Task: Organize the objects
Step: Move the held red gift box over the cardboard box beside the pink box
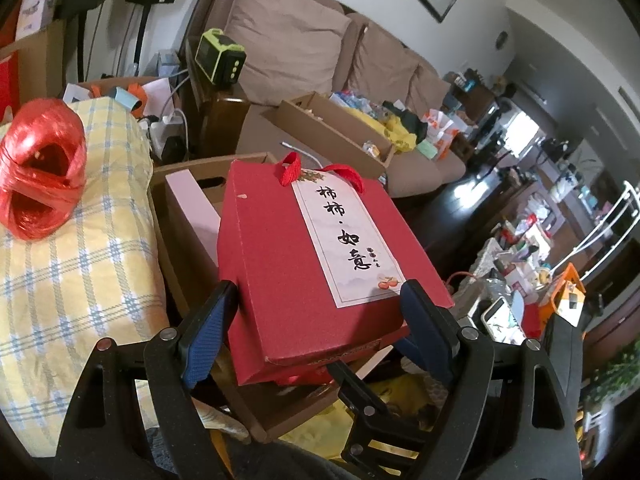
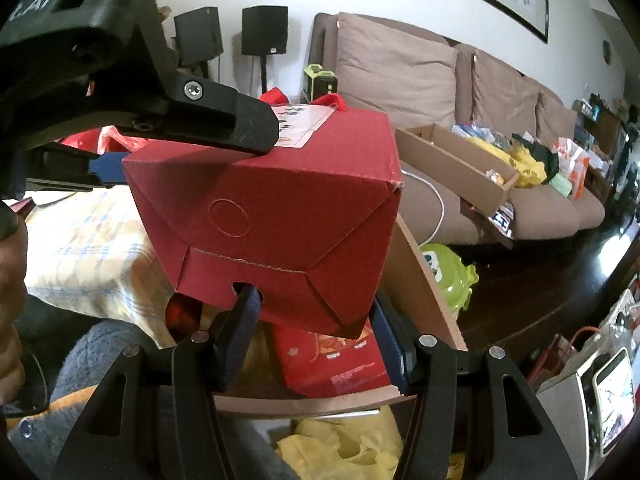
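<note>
Box (image 1: 304,264) clamped between both grippers' fingers (image 1: 208,320).

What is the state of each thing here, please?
Red box: held in the air, tilted, flaps closed.
Left gripper: clamped on the box's sides.
Right gripper: clamped on the box's bottom end.
Carton: open, below the box.
Twine roll: lying on the cloth.

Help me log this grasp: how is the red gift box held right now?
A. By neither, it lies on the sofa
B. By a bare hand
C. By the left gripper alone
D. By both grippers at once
D: the left gripper clamps the red gift box across its sides, and the right gripper grips its bottom end.
</note>
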Motion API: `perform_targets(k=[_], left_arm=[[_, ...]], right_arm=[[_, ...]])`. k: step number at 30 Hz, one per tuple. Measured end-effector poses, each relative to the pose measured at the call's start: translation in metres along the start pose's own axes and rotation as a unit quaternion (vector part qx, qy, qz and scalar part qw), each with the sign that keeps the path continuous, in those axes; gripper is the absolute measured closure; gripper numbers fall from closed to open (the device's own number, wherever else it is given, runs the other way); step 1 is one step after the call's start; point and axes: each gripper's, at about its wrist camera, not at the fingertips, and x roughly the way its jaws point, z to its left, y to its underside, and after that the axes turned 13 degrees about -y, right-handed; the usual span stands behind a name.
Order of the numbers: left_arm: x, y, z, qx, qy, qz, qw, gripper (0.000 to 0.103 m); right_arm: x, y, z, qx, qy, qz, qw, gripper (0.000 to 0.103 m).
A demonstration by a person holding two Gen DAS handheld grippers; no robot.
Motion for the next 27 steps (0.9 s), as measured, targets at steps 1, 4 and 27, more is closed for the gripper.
perform_targets(k=[1,4,27], left_arm=[[0.002,0.001,-0.001,-0.001,0.001,0.002,1.0,0.022],[0.007,0.002,-0.004,-0.002,0.005,0.005,1.0,0.022],[0.043,0.007,-0.027,0.01,0.01,0.044,0.9989,0.023]], right_arm=[[0.0,0.001,0.0,0.0,0.001,0.002,1.0,0.046],[0.001,0.004,-0.003,0.001,0.007,0.006,1.0,0.046],[0.009,0.019,-0.033,0.021,0.022,0.044,0.999,0.046]])
